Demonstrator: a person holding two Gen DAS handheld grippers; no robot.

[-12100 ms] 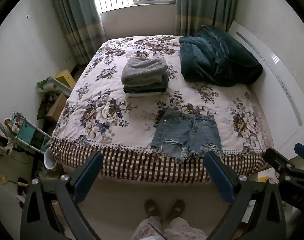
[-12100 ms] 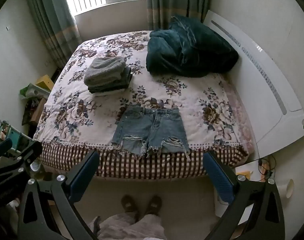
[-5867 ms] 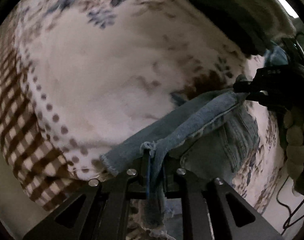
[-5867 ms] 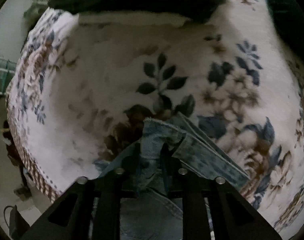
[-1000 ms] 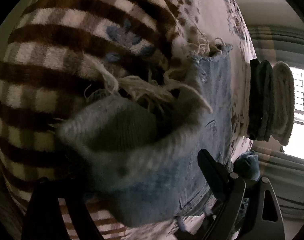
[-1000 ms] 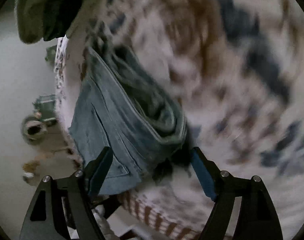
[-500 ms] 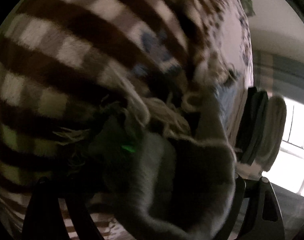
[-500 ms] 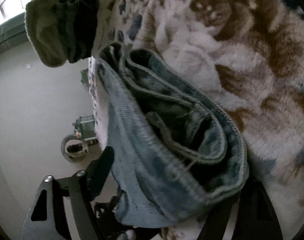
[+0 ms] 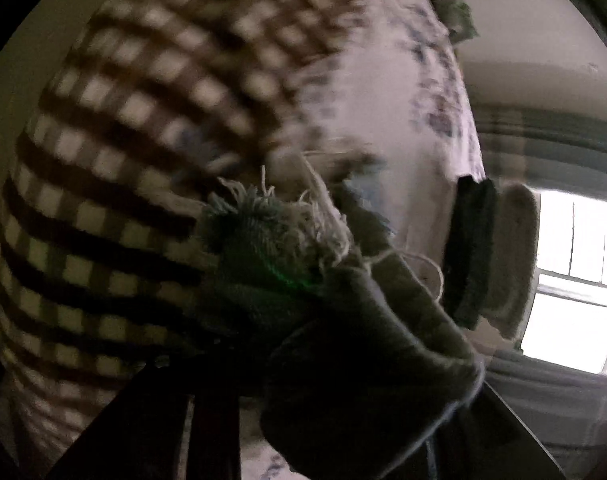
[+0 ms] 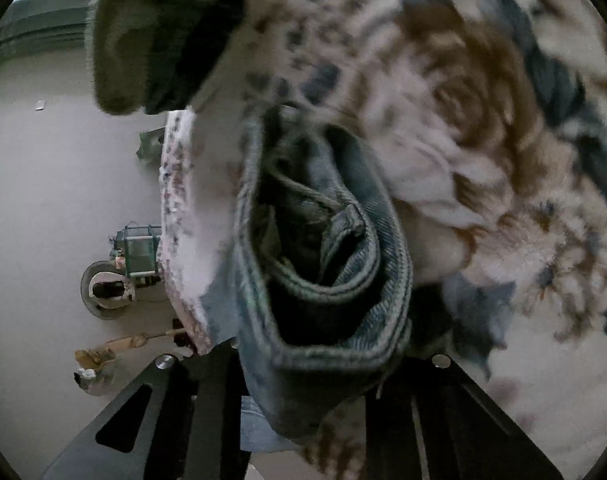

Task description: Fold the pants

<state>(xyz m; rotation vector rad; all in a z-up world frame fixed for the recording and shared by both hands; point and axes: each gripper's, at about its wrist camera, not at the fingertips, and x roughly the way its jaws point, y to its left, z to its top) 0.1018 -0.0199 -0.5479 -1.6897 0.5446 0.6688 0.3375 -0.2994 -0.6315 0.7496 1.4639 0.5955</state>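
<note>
The folded denim shorts fill both views. In the left wrist view the frayed hem end of the shorts (image 9: 303, 264) sits dark and close between the jaws of my left gripper (image 9: 327, 412), which is shut on it. In the right wrist view the waistband end of the shorts (image 10: 327, 264) bulges out as a thick folded loop between the jaws of my right gripper (image 10: 315, 364), which is shut on it. The shorts rest on the floral blanket (image 10: 483, 128), near its checked border (image 9: 115, 152).
A stack of folded clothes (image 9: 487, 256) lies further up the bed, also seen in the right wrist view (image 10: 159, 32). A bright window (image 9: 575, 280) is behind it. Beside the bed on the floor stand a fan (image 10: 103, 288) and a small green rack (image 10: 137, 248).
Both grippers have closed on the two ends of the folded shorts; one second ago both stood open around them. Both views are blurred by motion.
</note>
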